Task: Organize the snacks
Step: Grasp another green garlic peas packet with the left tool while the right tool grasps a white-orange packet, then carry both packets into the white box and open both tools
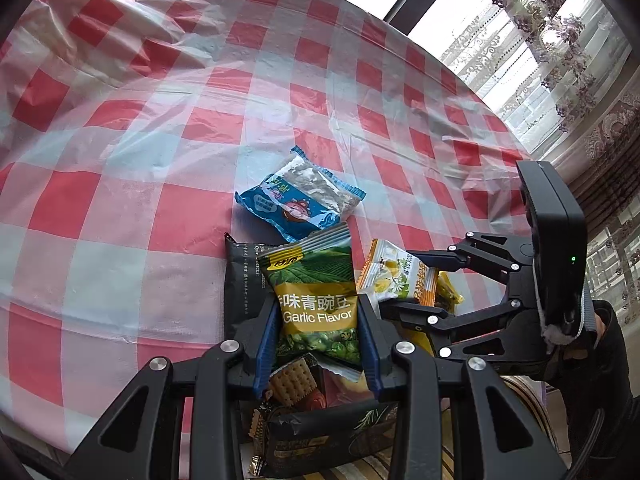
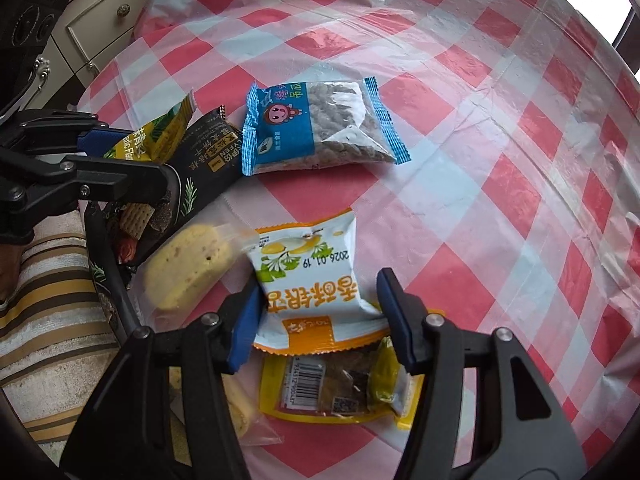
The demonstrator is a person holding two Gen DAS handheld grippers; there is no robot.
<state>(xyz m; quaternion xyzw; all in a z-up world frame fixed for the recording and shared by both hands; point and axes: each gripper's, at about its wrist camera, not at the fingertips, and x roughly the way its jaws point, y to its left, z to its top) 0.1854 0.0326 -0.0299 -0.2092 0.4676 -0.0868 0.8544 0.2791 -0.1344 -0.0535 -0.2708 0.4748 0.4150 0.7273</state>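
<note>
My left gripper (image 1: 318,328) is shut on a green garlic-flavour pea packet (image 1: 316,292) and holds it over a black cracker packet (image 1: 244,280). My right gripper (image 2: 320,312) has its jaws on both sides of a white and orange packet (image 2: 308,276), touching it; it also shows in the left wrist view (image 1: 394,276). A blue seed packet (image 1: 300,198) lies further out on the cloth, and shows in the right wrist view (image 2: 320,124). A clear bag of yellow biscuits (image 2: 188,264) and a yellow packet with a barcode (image 2: 332,388) lie near the right gripper.
The table carries a red and white checked plastic cloth (image 1: 160,120). A striped cushion (image 2: 48,312) sits below the table's near edge. A white cabinet (image 2: 100,20) stands beyond the table. A window with lace curtains (image 1: 560,60) is at the right.
</note>
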